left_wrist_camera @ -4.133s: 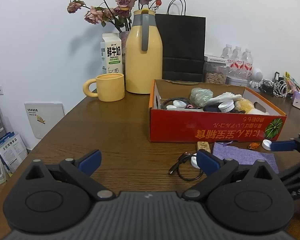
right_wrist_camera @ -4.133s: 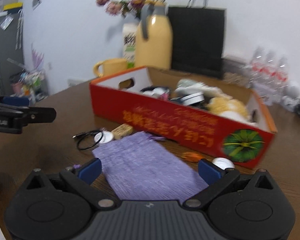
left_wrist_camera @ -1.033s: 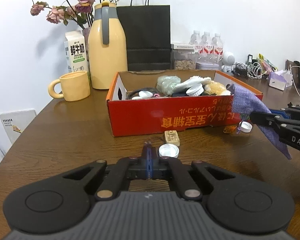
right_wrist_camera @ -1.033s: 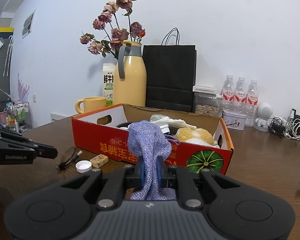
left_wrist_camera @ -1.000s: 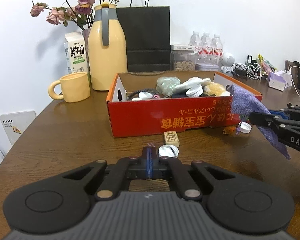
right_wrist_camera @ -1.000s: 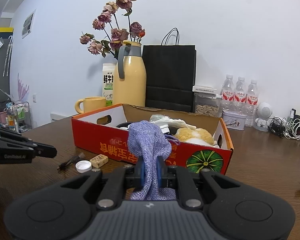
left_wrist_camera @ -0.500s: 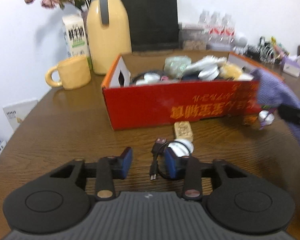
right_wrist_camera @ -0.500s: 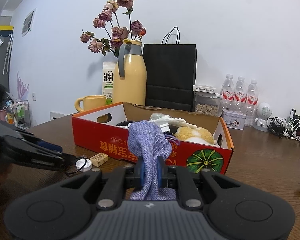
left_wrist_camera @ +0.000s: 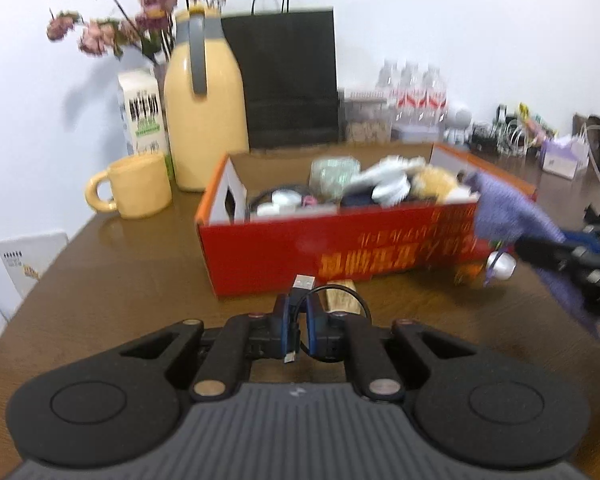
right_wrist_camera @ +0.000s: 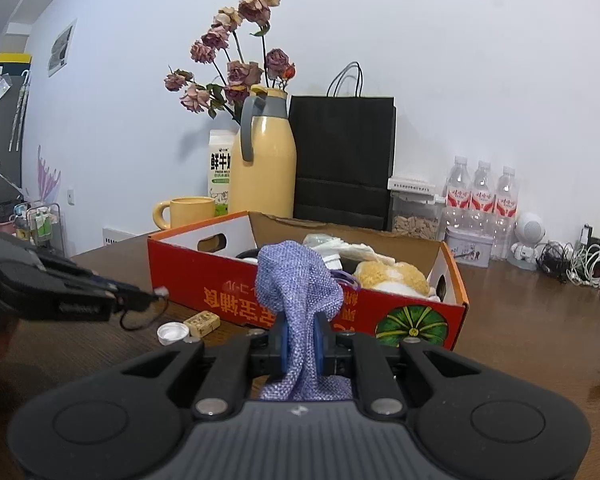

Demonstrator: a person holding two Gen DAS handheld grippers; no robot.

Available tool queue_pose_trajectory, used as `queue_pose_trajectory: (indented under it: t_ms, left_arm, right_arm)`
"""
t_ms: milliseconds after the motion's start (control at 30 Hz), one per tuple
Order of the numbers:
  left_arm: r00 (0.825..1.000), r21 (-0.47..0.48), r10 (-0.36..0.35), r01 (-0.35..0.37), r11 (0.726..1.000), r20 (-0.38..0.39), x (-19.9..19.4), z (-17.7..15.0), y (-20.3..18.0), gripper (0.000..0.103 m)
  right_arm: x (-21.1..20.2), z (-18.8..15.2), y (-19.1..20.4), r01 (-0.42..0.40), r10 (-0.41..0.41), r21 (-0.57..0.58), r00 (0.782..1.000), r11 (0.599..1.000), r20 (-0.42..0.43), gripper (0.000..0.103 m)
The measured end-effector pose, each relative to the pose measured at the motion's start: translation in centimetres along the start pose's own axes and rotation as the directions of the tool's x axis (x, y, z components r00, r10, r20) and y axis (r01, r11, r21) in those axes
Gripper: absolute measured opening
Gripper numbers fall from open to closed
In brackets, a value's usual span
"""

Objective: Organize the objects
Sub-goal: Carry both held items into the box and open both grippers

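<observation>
My left gripper (left_wrist_camera: 299, 326) is shut on a black USB cable (left_wrist_camera: 332, 292) and holds it above the table in front of the red cardboard box (left_wrist_camera: 300, 244); the cable's loop hangs from it in the right wrist view (right_wrist_camera: 140, 316). My right gripper (right_wrist_camera: 300, 338) is shut on a purple woven cloth (right_wrist_camera: 296, 276) held up before the box (right_wrist_camera: 220, 280). The cloth also shows at the right in the left wrist view (left_wrist_camera: 508, 212). The box is full of small items.
A white cap (right_wrist_camera: 173, 333) and a small wooden block (right_wrist_camera: 201, 323) lie on the table by the box front. Another cap (left_wrist_camera: 500, 266) lies near the box's right end. A yellow mug (left_wrist_camera: 134, 190), yellow jug (left_wrist_camera: 204, 120), milk carton, flowers, black bag and bottles stand behind.
My left gripper opened over the cable on the table, closed on it and lifted it. My right gripper kept holding the purple cloth nearly still.
</observation>
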State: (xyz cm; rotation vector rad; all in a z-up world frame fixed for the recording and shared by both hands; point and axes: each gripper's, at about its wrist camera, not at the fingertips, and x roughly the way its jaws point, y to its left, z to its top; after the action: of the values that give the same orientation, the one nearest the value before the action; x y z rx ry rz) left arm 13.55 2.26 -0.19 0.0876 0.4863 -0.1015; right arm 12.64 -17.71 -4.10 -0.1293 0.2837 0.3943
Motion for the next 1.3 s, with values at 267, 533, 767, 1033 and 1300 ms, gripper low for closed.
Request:
queue_pose_trajectory:
  t_ms: [267,533,767,1033,1300]
  left_arm:
    - [0.99,0.009,-0.021,0.02,1.0,0.136,-0.4,5.4,-0.7,0.009]
    - [0.992,-0.051,-0.009,0.015,0.999,0.129,5.6,8.9,-0.7,0.009]
    - [0.997,-0.105,0.012,-0.004,0.994,0.075,10.6,9.6,0.1,0.01]
    - [0.989,-0.131,0.071,-0.054,0.99,0.13,9.9,8.6,0.2,0.103]
    - [0.98,-0.137,0.104,-0.081,0.987,0.169,9.0,8.5,-0.1,0.103]
  right_arm:
    - [1.2,3.9,-0.1,0.004,0.001,-0.062,0.997,0.998,0.08,0.011]
    - [7.8,7.7,-2.5,0.042,-0.038,-0.054,0.997,0.998,0.065,0.011]
    - [11.6,6.7,-4.9,0.048,-0.048,0.025,0.999,0.999,0.006,0.014]
    - [11.3,6.0,-5.6,0.068,-0.068,0.059,0.998,0.996,0.002,0.1]
    - [10.6,5.9,-5.4,0.097,-0.098,0.051,0.995,0.994,0.021,0.103]
